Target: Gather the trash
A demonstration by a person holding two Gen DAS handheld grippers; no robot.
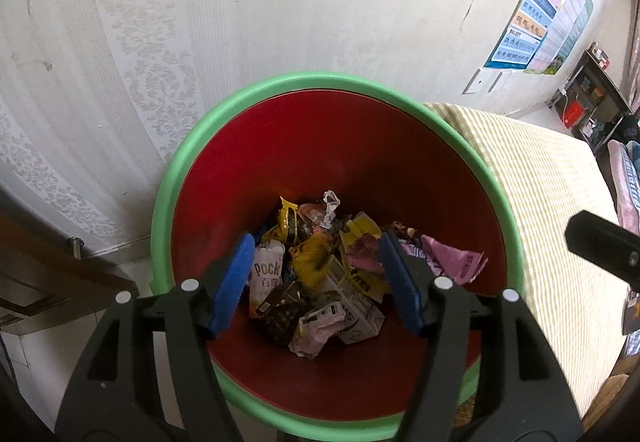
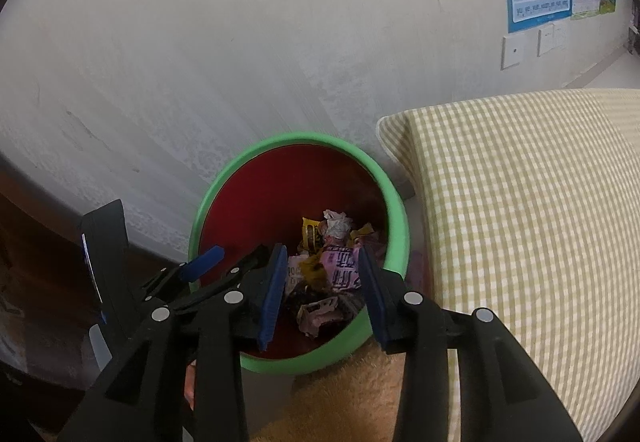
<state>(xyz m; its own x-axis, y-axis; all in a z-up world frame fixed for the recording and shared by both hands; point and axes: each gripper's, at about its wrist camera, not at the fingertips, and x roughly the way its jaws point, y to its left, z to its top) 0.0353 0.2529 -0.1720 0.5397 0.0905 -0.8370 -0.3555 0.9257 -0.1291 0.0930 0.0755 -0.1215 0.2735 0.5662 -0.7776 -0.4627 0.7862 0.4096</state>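
A round bin with a green rim and red inside stands by the wall; it also shows in the right wrist view. Its bottom holds a heap of trash: yellow and pink wrappers, a Pocky packet, a crumpled carton; the heap also shows in the right wrist view. My left gripper is open and empty, directly above the bin's mouth. My right gripper is open and empty, above the bin's near side, with the left gripper beside it.
A bed with a green-and-white checked cover lies right of the bin. A patterned wall rises behind, with a poster and a wall socket. Dark wooden furniture stands left. A tan fluffy cloth lies below the bin.
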